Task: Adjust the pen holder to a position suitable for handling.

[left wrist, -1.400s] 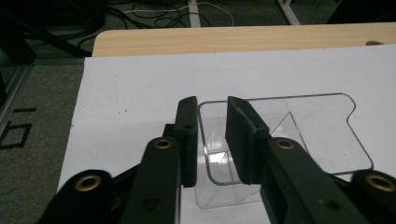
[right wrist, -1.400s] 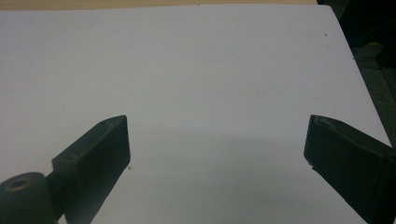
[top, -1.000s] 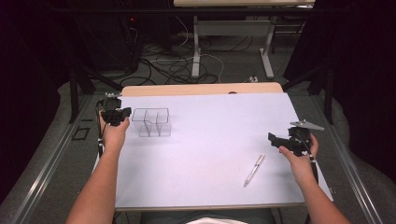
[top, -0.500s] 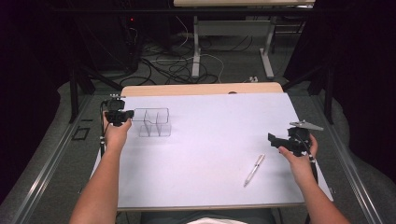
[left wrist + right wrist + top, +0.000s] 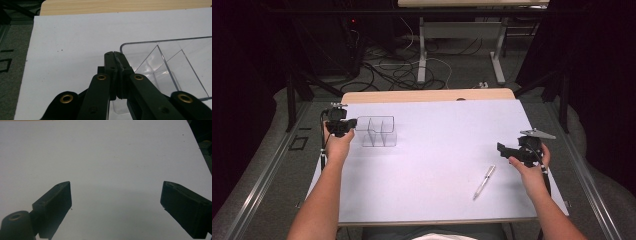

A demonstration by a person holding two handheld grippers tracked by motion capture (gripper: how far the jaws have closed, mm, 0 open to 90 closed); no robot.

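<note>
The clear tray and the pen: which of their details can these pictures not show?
- Tray: left gripper view, its near wall is hidden behind the shut left tool; the right edge cuts off its far end.
- Tray: high view, too small to tell whether the compartments hold anything.
- Pen: high view, too small to tell its tip end.

Lab: floor cables, bare test table
</note>
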